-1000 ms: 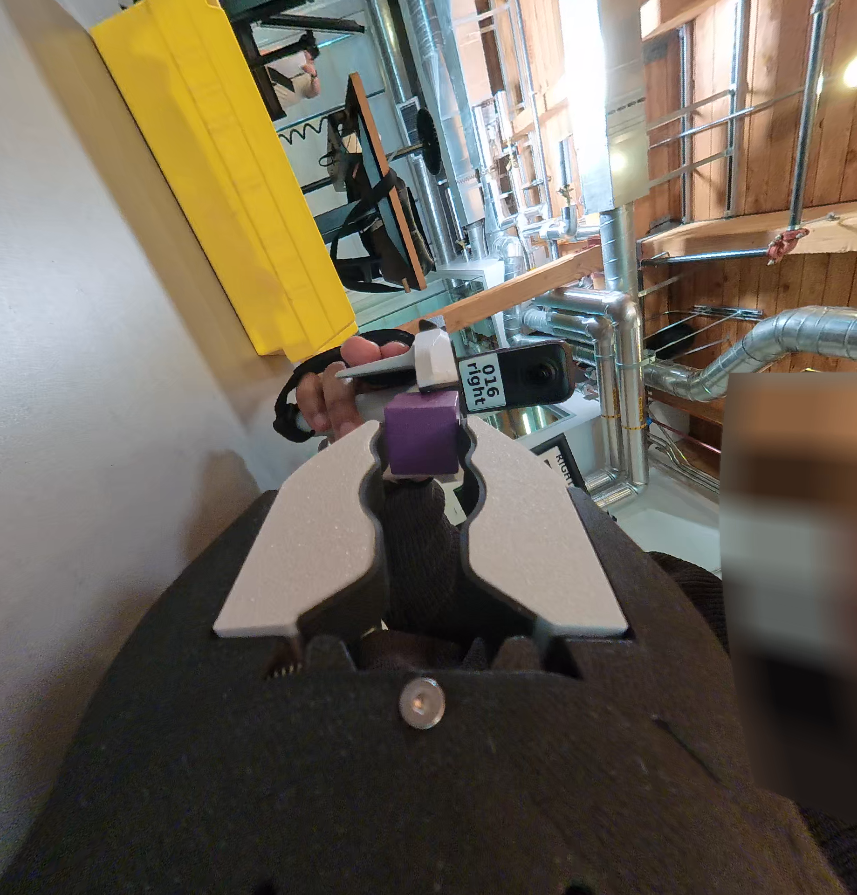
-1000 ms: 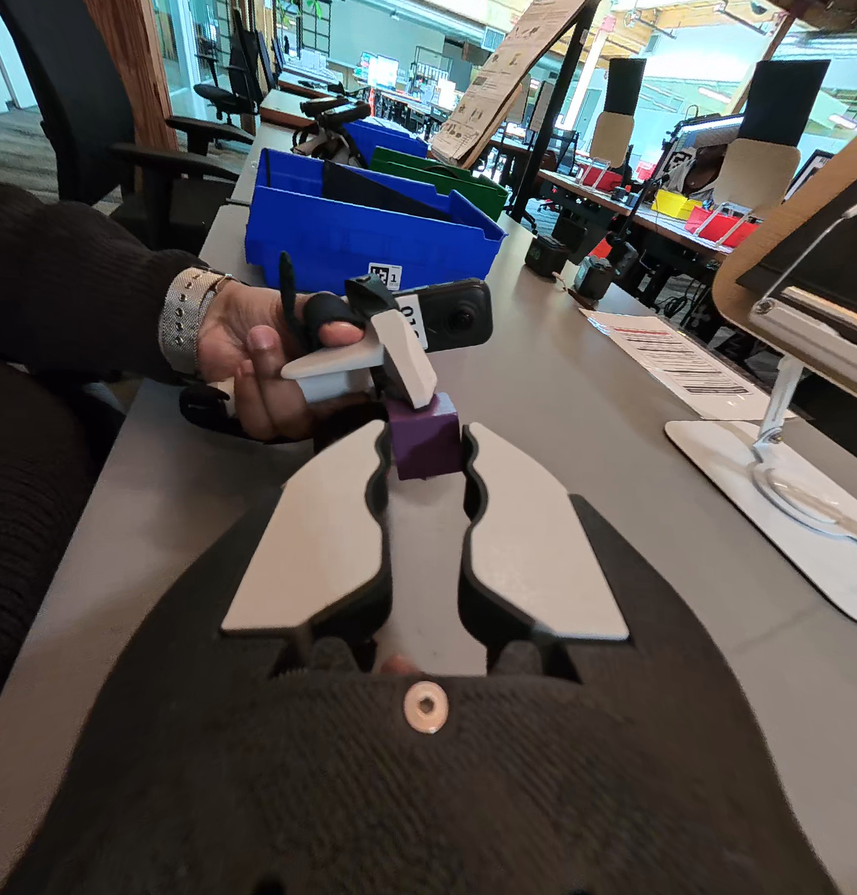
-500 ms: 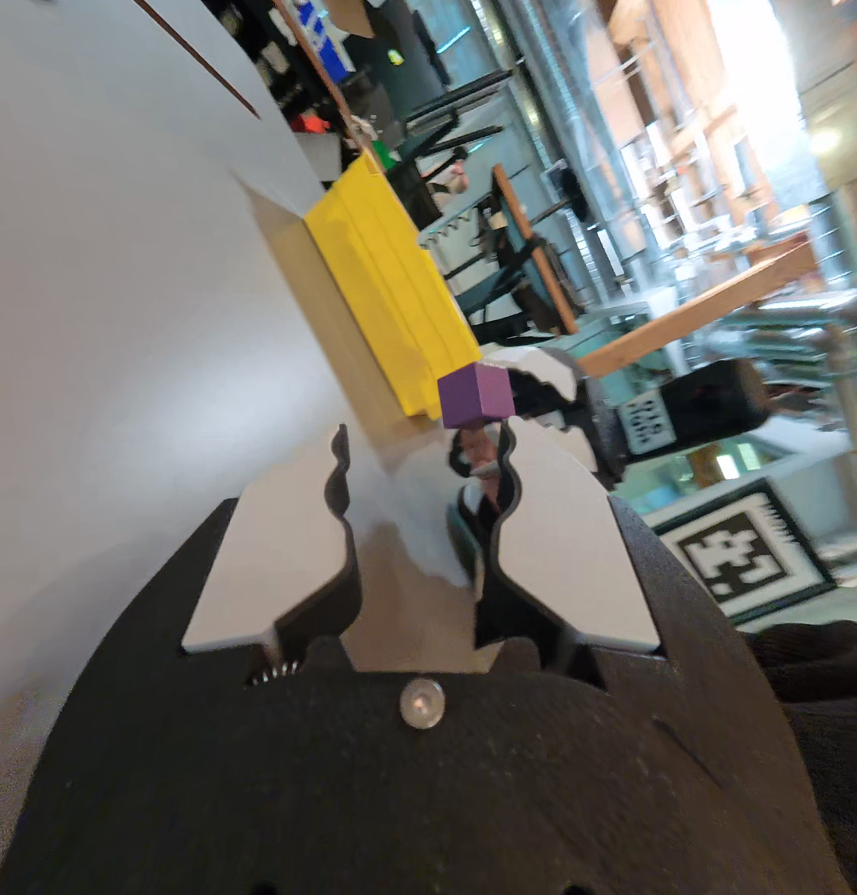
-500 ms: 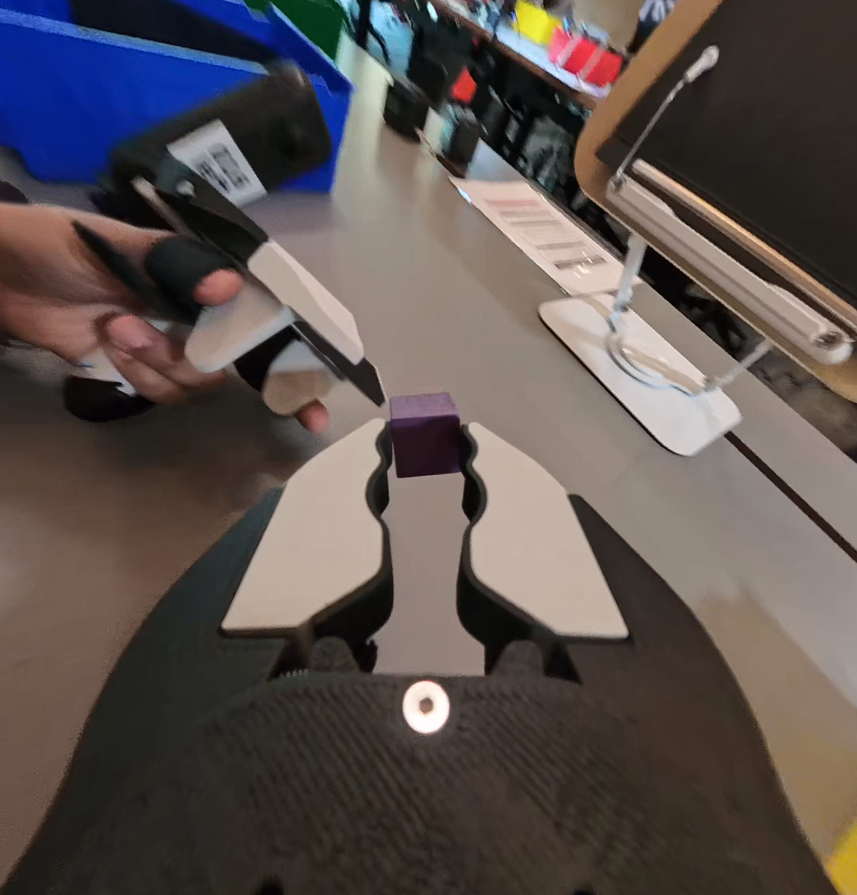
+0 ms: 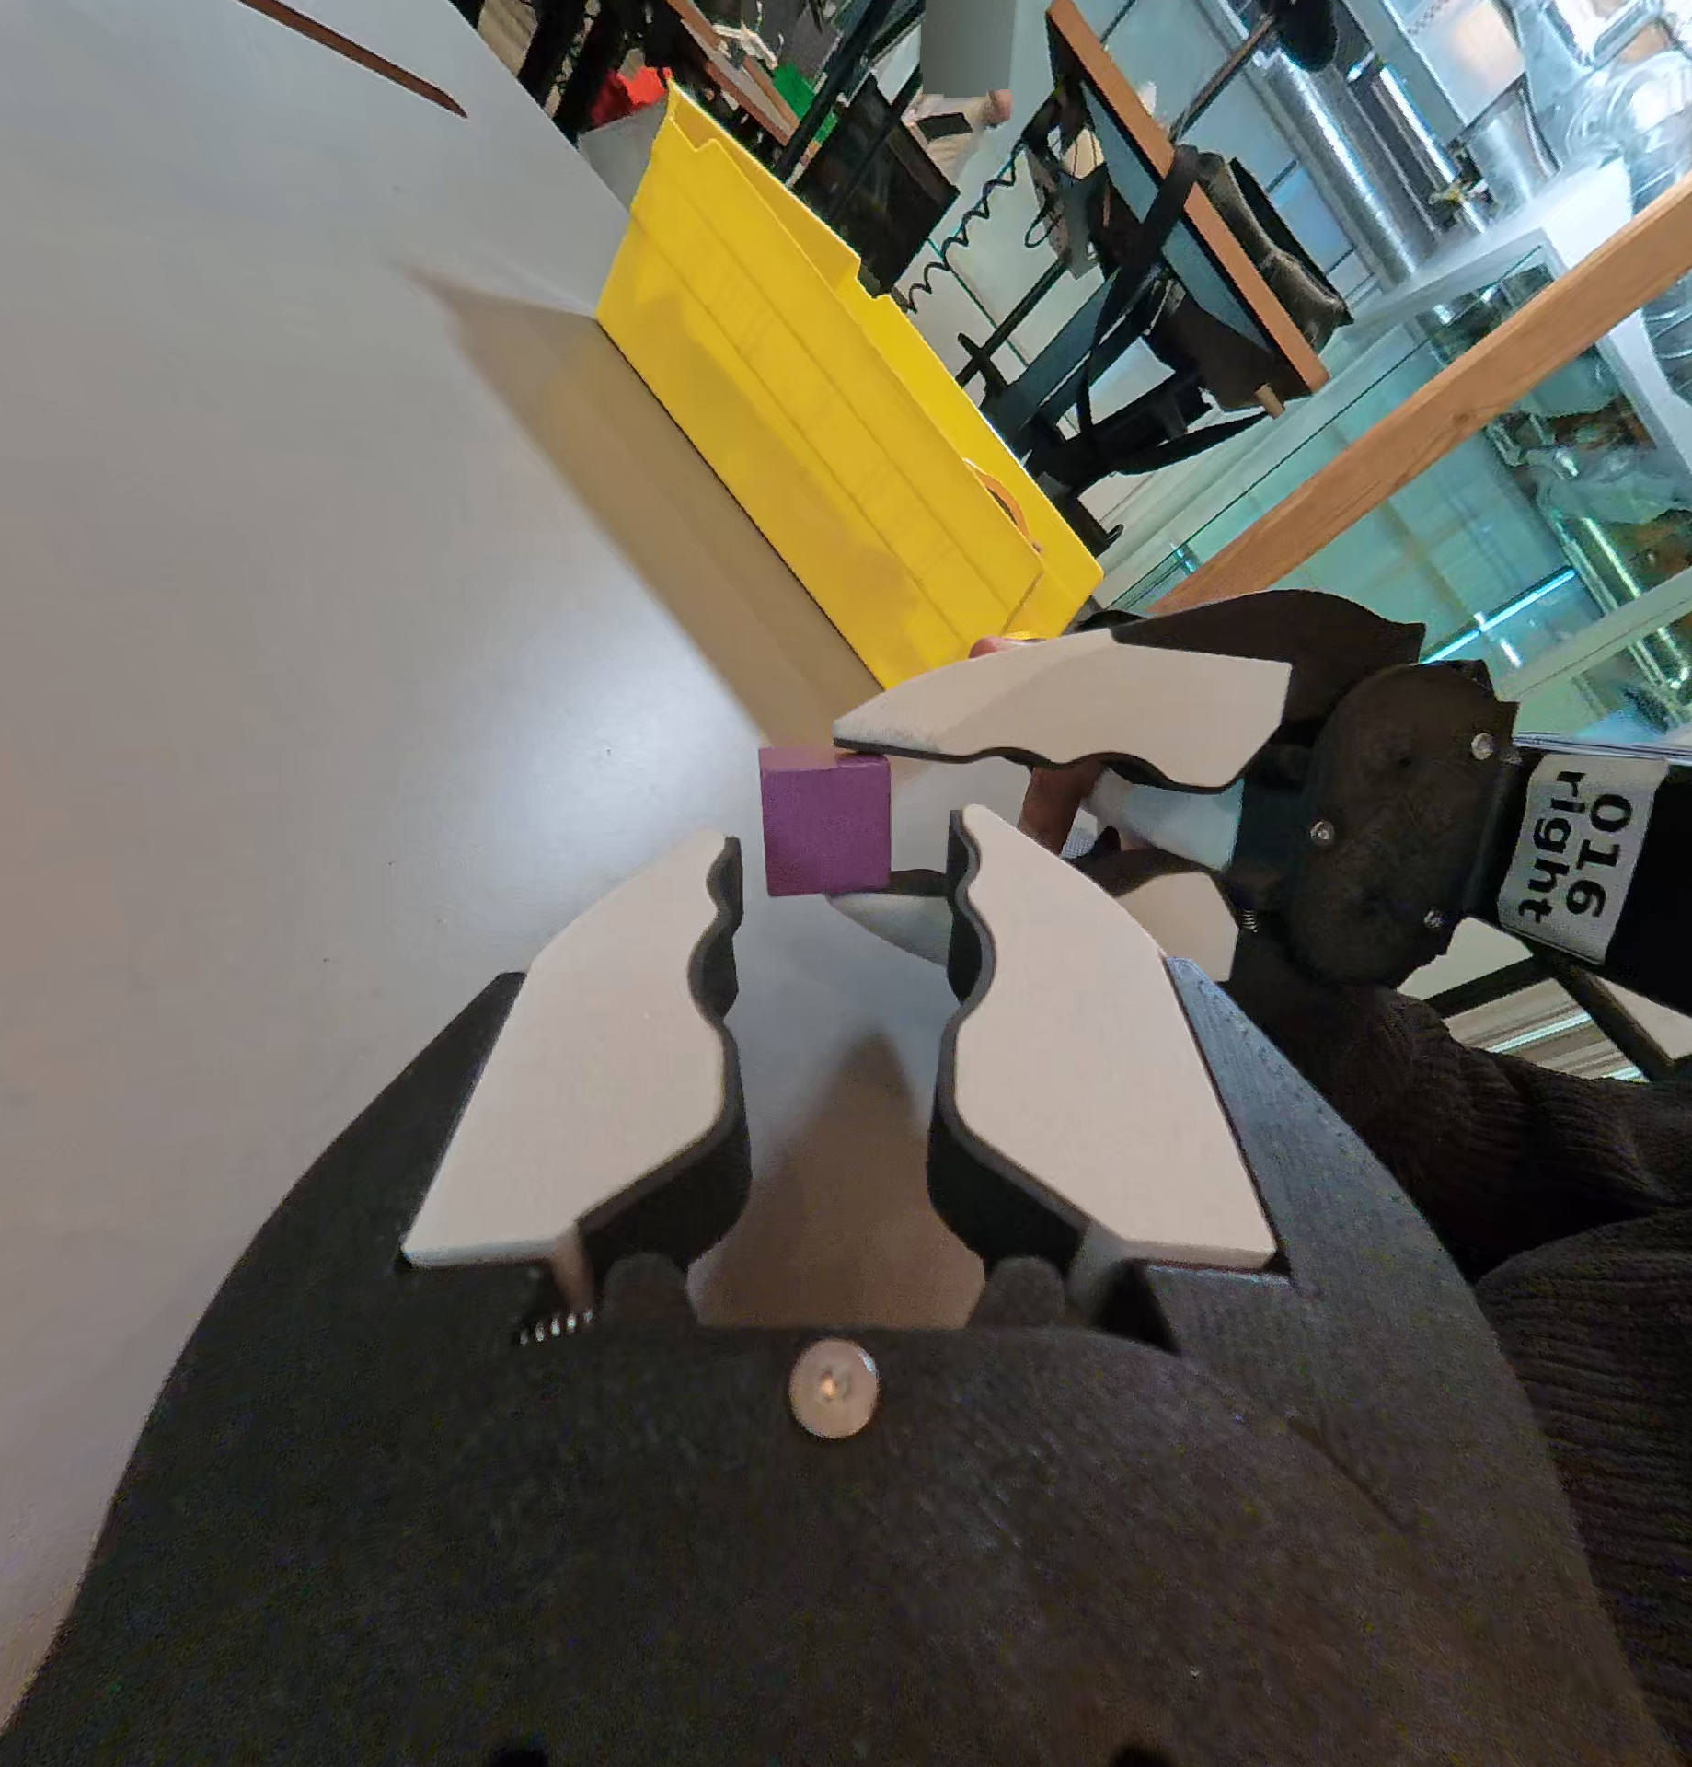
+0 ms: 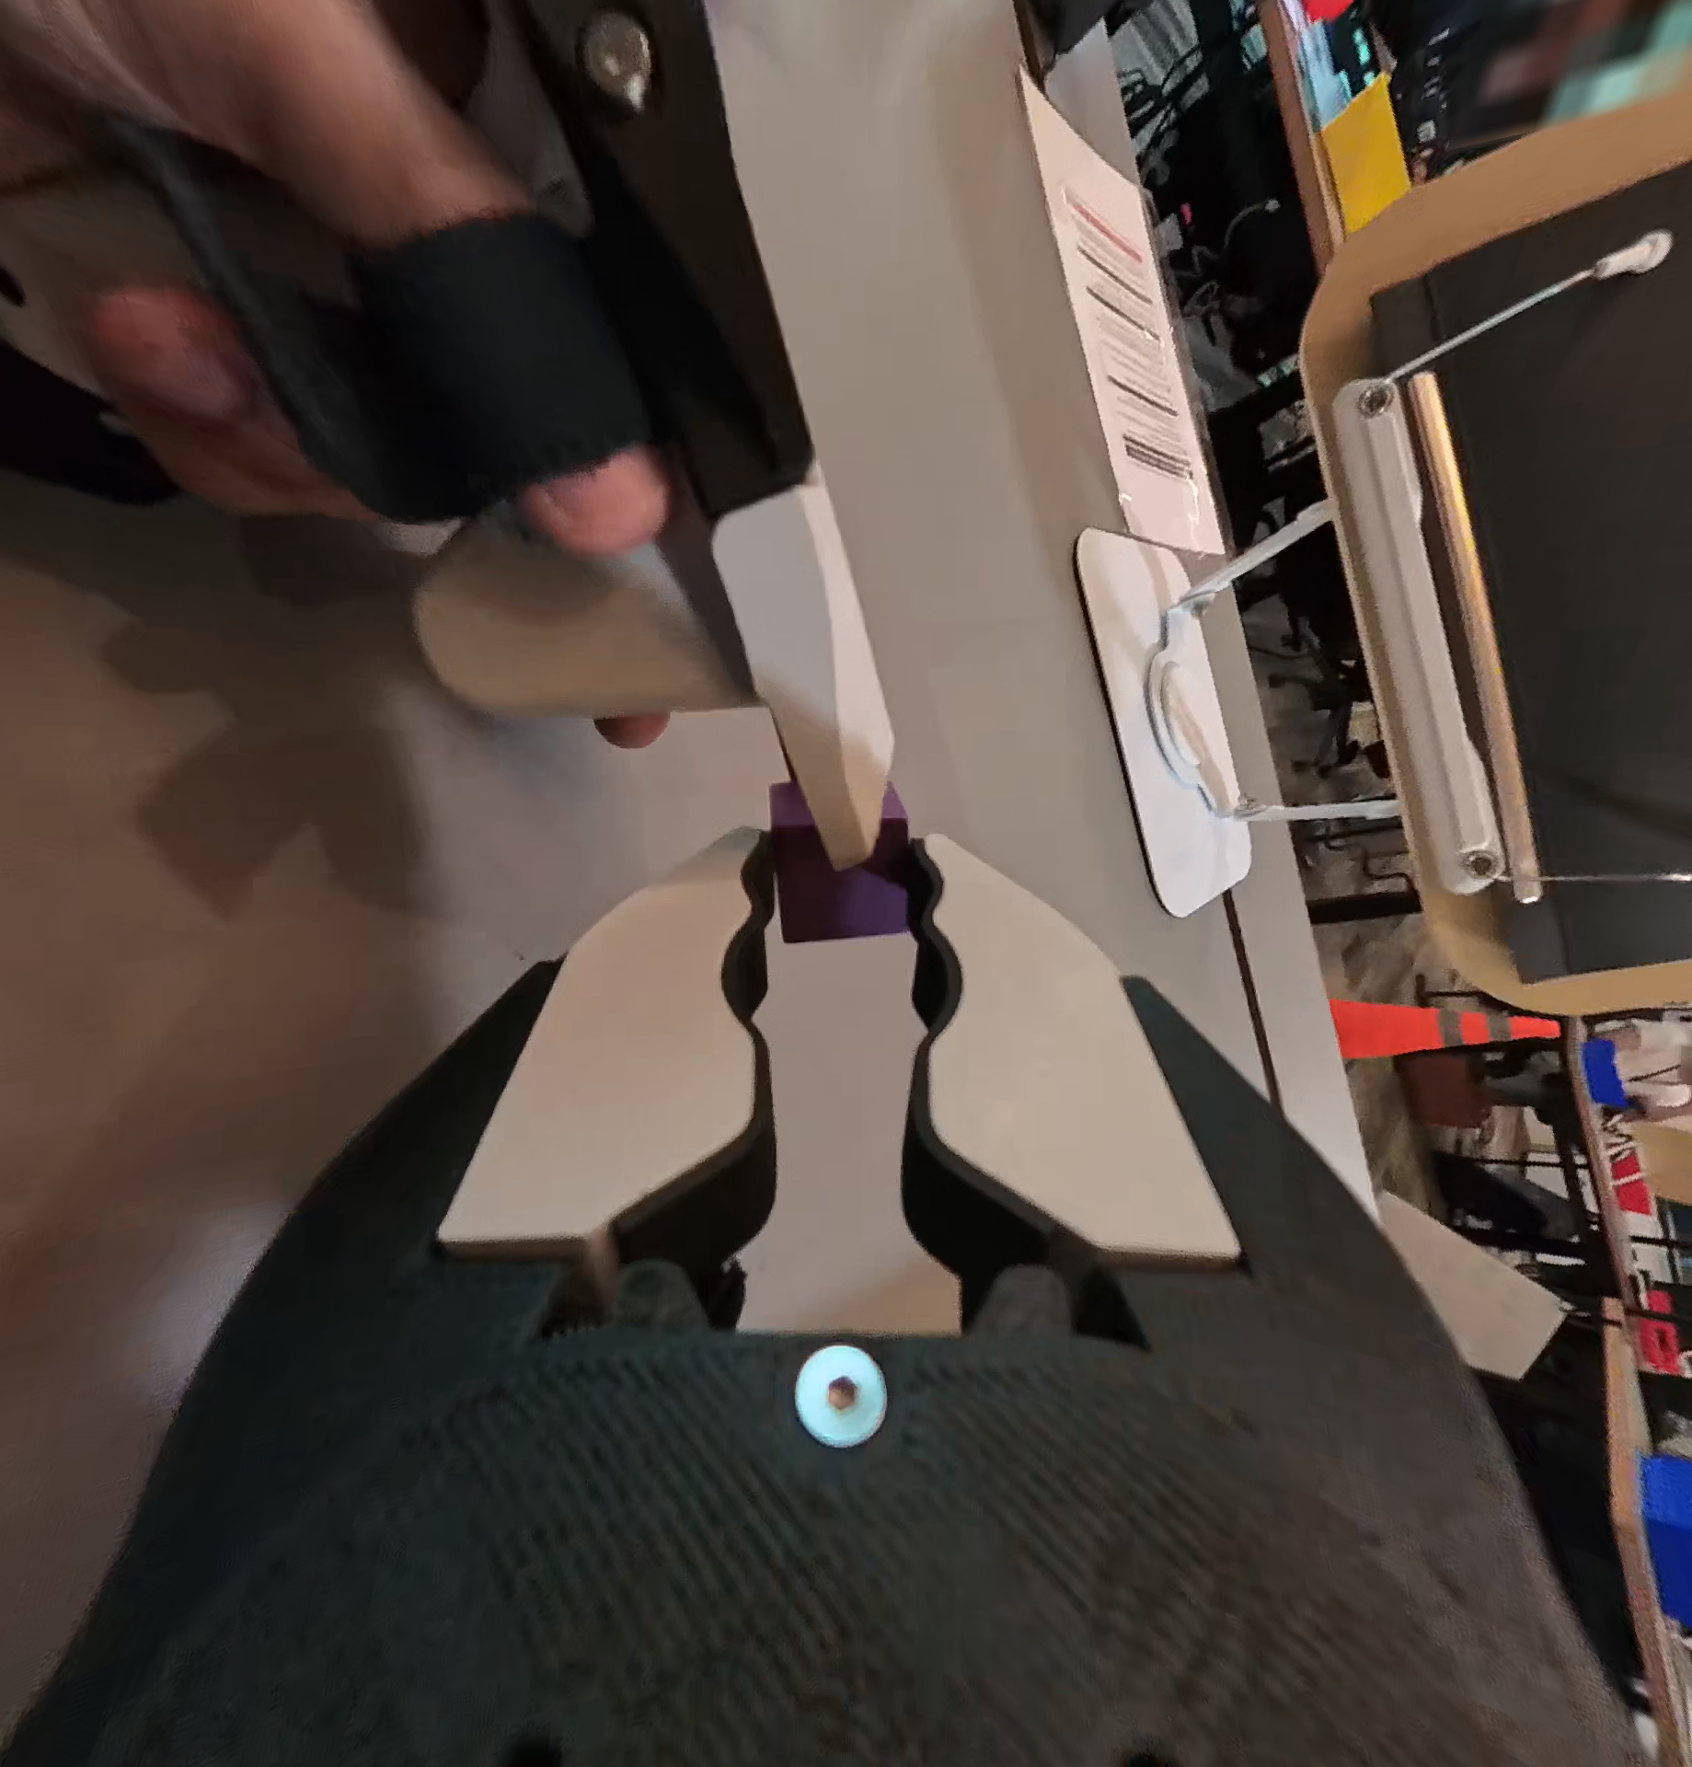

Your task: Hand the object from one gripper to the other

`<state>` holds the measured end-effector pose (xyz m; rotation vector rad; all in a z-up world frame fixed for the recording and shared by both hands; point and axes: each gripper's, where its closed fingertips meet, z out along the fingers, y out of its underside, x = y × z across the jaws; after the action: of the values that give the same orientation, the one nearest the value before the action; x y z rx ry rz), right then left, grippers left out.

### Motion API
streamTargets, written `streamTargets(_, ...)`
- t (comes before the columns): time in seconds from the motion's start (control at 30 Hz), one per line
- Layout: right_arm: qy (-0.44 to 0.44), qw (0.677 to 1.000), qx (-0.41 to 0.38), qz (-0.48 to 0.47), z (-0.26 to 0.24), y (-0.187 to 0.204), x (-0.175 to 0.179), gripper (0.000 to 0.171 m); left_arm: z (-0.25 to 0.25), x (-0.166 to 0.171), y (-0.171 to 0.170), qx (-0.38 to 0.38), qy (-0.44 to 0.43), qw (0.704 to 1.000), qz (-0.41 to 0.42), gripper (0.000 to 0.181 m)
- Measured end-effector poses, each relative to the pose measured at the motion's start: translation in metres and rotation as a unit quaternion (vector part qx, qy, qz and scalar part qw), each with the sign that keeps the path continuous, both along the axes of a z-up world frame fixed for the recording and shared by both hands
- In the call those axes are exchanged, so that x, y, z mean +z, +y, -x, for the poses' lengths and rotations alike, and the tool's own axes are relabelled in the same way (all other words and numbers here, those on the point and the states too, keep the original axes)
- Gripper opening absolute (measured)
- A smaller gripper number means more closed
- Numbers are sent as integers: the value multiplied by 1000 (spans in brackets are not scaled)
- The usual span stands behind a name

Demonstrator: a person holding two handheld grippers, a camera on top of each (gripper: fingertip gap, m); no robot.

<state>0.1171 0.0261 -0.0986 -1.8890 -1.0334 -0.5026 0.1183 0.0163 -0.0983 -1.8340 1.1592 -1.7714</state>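
Observation:
A small purple cube point(image 5: 823, 822) is clamped between the two fingers of my right gripper point(image 5: 846, 824), which comes in from the right above the grey table point(image 5: 249, 574). My left gripper point(image 5: 842, 837) is open, and the cube sits just beyond the gap between its tips, nearer the left one. In the right wrist view my right gripper point(image 6: 837, 861) is shut on the cube point(image 6: 837, 908). One finger point(image 6: 827, 688) of the left gripper reaches down from the upper left and overlaps the cube's top. I cannot tell whether it touches.
A yellow bin point(image 5: 823, 382) stands on the table behind the cube. A printed sheet point(image 6: 1119, 316) and a white stand base point(image 6: 1157, 727) with a dark board point(image 6: 1540, 526) lie near the table's edge. A person's hand point(image 6: 249, 363) holds the left gripper. Less than 4 cm separates the two grippers' tips.
One second ago my left gripper was shut on the cube. It opened and drew away, leaving the cube in my right gripper. Now it is close to the cube again, still open.

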Motion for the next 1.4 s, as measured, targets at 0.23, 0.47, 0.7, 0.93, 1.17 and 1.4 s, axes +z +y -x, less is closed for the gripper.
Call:
streamTargets(0.23,-9,1000,3,-4,7,-1,2,27,-1,-7,0,7,21,1000,-22,41)
streamTargets(0.47,-31,999,-1,-8,6,1,-1,27,-1,-7,-2,7,20,999,-41,29)
streamTargets(0.7,-22,995,12,-98,2,9,20,49,1,0,10,32,2,999,-31,29)
streamTargets(0.93,159,980,5,-122,-4,8,45,60,11,37,23,21,-119,985,122,28)
streamTargets(1.17,365,922,80,-105,7,-3,66,54,18,58,12,-51,-186,951,243,28)
streamTargets(1.4,484,864,115,-82,10,-11,83,45,26,75,0,-99,-229,939,236,28)
